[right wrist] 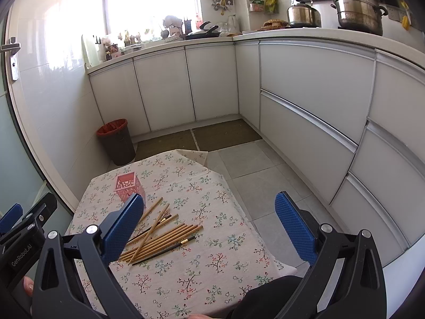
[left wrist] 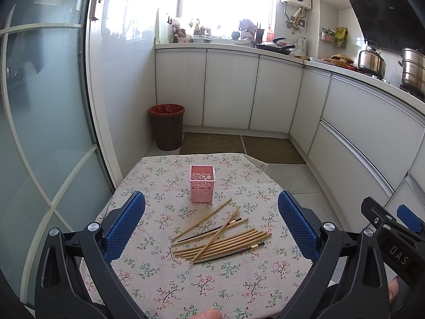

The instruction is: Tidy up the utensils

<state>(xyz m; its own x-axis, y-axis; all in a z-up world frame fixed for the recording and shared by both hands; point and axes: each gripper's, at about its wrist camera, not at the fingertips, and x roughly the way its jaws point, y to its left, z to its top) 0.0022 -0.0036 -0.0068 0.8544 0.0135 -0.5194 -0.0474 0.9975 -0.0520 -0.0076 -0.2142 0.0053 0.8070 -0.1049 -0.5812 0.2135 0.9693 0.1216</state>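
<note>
Left wrist view: chopsticks (left wrist: 221, 235) lie scattered on the table (left wrist: 159, 287) near the empty pink holder (left wrist: 202, 183). Both grippers' jaws gape wide, holding nothing. I'd pinch one stick mid-length and drop it in upright.

Pink holder (left wrist: 202, 183) — probably clear above chopsticks (left wrist: 223, 236).
</note>
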